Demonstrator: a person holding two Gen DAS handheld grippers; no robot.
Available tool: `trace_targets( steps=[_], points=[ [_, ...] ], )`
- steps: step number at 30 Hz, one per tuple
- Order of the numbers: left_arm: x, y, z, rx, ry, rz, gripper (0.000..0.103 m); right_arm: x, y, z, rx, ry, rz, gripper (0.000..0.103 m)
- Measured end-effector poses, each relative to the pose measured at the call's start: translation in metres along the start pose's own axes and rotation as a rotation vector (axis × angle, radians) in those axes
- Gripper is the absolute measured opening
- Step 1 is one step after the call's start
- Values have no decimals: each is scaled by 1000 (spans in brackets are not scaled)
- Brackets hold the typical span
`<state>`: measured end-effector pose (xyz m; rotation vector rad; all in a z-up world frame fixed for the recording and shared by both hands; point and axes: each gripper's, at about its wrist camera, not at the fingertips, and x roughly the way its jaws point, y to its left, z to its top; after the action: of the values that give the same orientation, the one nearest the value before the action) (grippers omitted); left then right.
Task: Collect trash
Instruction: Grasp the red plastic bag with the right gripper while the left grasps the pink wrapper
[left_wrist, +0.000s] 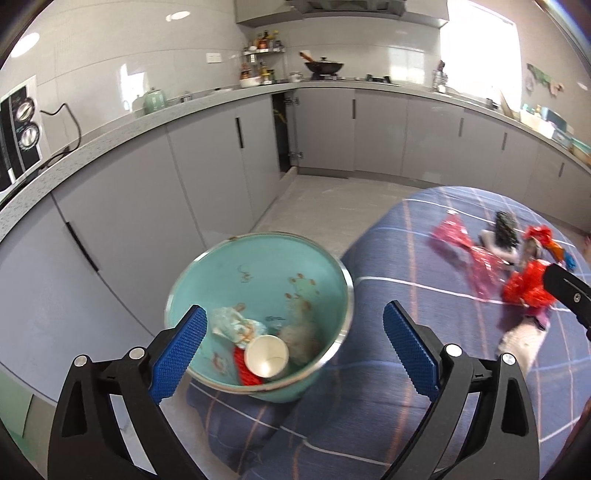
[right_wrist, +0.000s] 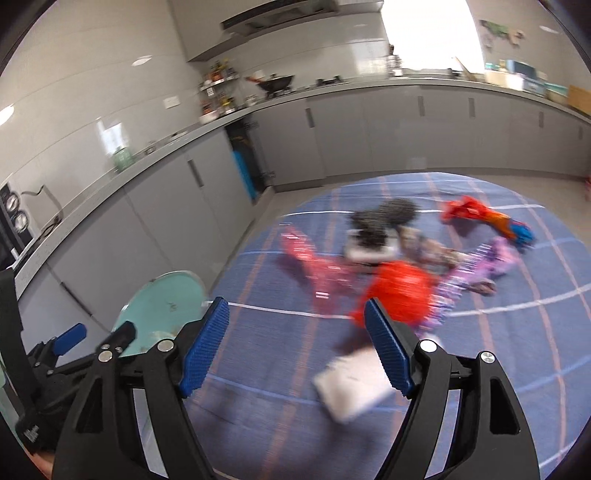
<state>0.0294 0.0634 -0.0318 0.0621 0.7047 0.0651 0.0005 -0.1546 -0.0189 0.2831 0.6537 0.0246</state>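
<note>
Trash is lying scattered on the blue checked cloth (right_wrist: 498, 369), ahead of and mostly right of both tongs, while the round teal metal bin (left_wrist: 258, 266) is sitting at the cloth's near left edge. Closest to the right gripper (right_wrist: 299, 350) is a flat white paper packet (right_wrist: 351, 387), lying directly under its spread blue pads; its long axis is running from near left to far right, though blur is smearing its outline. Just beyond it, a crumpled red plastic bag (right_wrist: 402, 291) is resting near the right pad's tip. The right gripper is the nearer hand to this litter; its jaws are standing released with nothing clamped. The left gripper (left_wrist: 295, 347) is hovering over the bin, jaws wide apart and empty.

Counted: one bin, holding one white paper cup (left_wrist: 266, 360) and at least three other scraps; on the cloth, roughly seven pieces, including one pink wrapper (right_wrist: 317, 269) and one dark speckled object (right_wrist: 384, 218), the exact total being unclear through blur.
</note>
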Motion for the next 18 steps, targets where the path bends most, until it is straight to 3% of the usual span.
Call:
trace_targets(
  steps=[11,18],
  points=[
    [3,-52,-11,73,43,-87,95,-21,-93,-11,139,-16,-157,75],
    [3,-73,-15,122,36,-103,95,-6,-88,2,103,-9,-123,75]
  ],
)
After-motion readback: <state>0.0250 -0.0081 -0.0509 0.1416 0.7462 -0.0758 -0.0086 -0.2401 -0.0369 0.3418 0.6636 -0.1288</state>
